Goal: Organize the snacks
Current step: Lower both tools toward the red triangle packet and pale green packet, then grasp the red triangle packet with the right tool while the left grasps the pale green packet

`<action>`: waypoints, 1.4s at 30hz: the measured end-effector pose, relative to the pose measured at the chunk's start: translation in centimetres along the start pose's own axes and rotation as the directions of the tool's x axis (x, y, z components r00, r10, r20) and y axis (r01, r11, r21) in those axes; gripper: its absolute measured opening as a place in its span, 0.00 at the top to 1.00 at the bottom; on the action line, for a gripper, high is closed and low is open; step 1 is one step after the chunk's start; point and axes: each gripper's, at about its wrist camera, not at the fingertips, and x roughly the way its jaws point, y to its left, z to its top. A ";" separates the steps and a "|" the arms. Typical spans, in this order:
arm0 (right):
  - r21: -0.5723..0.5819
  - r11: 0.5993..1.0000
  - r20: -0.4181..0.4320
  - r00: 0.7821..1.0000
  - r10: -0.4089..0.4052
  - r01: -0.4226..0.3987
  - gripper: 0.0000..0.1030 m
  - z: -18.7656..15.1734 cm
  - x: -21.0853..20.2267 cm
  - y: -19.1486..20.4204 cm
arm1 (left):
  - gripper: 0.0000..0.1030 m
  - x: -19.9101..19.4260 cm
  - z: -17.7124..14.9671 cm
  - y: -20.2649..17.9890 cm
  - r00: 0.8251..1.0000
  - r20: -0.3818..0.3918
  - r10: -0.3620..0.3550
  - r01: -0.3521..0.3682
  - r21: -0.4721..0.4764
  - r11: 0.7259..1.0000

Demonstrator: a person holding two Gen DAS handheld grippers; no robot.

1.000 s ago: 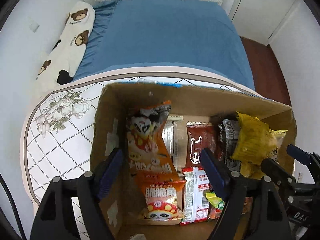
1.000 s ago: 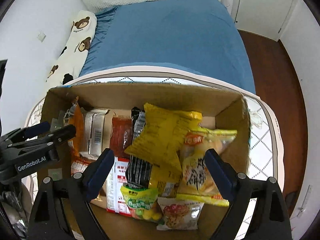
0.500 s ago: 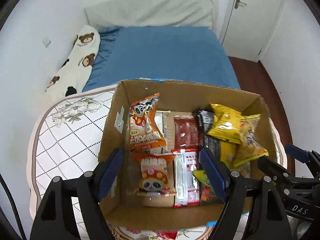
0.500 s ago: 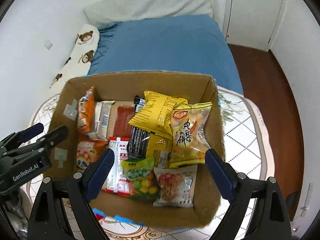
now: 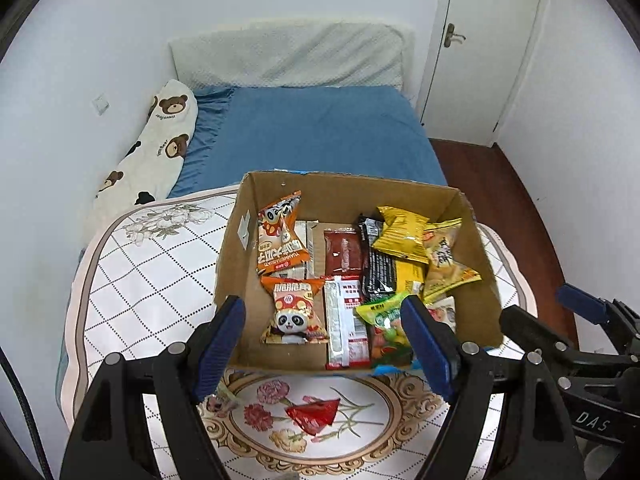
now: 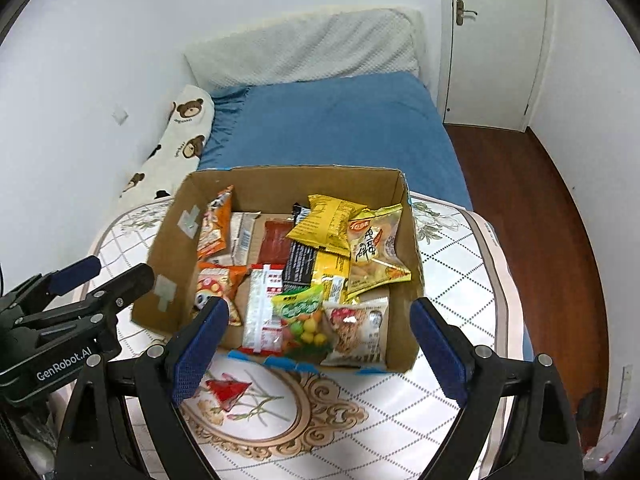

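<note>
An open cardboard box [image 5: 348, 192] [image 6: 280, 182] stands on a round table and holds several snack packets: orange bags [image 5: 282, 240] at the left, a red-and-white packet [image 5: 346, 320], a black packet [image 5: 376, 264], yellow bags [image 5: 404, 232] [image 6: 328, 224] at the right, a green candy bag [image 6: 300, 312]. My left gripper [image 5: 322, 344] is open and empty, above the table before the box's near wall. My right gripper [image 6: 320, 344] is open and empty, also before the near wall. Each gripper shows at the edge of the other's view.
The table has a white floral cloth [image 5: 160, 264] [image 6: 460, 280]. A bed with a blue sheet [image 5: 320, 128], a bear-print bolster [image 5: 156, 144] and a white pillow lies behind. A white door [image 5: 480, 48] and dark wood floor [image 6: 540, 220] are at the right.
Both grippers have pulled back and up from inside the box. The whole box and the table's near part now show. Both stay open and empty.
</note>
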 end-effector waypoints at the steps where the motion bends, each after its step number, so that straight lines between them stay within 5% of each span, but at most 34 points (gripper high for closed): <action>1: 0.000 1.000 0.005 1.000 0.003 -0.003 0.09 -0.3 -0.6 0.1 | 0.23 -0.6 -0.3 0.0 1.000 0.007 -0.004 0.004 -0.001 1.000; 10: 0.061 0.996 0.001 0.998 0.062 -0.062 0.09 -3.0 -2.6 0.5 | 0.22 -2.4 -2.5 1.2 1.000 0.013 -0.006 0.006 -0.038 0.999; 12: 0.076 0.993 -0.032 0.996 0.087 -0.085 0.09 -4.0 -1.6 0.7 | 0.07 -1.7 -3.4 2.3 1.000 -0.013 0.002 -0.003 -0.063 0.998; 14: 0.087 0.991 -0.078 0.991 0.111 -0.104 0.09 -5.0 -0.3 1.0 | 0.04 -0.5 -4.6 3.6 0.999 -0.050 0.020 -0.024 -0.085 0.996; 19: 0.156 0.972 -0.217 0.954 0.209 -0.177 0.09 -8.6 5.3 2.6 | 0.04 3.5 -8.3 8.0 0.981 -0.168 0.098 -0.119 -0.120 0.986; 24: 0.235 0.947 -0.306 0.909 0.284 -0.217 0.09 -11.7 11.1 4.8 | 0.04 7.2 -12.0 13.1 0.943 -0.292 0.159 -0.211 -0.156 0.965; 30: 0.293 0.932 -0.356 0.881 0.313 -0.213 0.23 -13.8 17.5 7.4 | 0.04 10.7 -14.2 17.1 0.906 -0.384 0.177 -0.267 -0.196 0.943; 34: 0.345 0.915 -0.380 0.861 0.338 -0.208 0.36 -14.6 20.3 8.0 | 0.04 13.3 -14.6 18.6 0.886 -0.452 0.100 -0.233 -0.249 0.940; 36: 0.347 0.916 -0.366 0.870 0.330 -0.202 0.41 -14.7 20.8 8.1 | 0.04 14.4 -14.5 18.8 0.885 -0.461 0.067 -0.212 -0.271 0.939; 42: 0.295 0.937 -0.378 0.878 0.294 -0.187 0.56 -15.2 21.2 9.4 | 0.04 18.0 -14.2 16.4 0.869 -0.491 0.063 -0.143 -0.127 0.982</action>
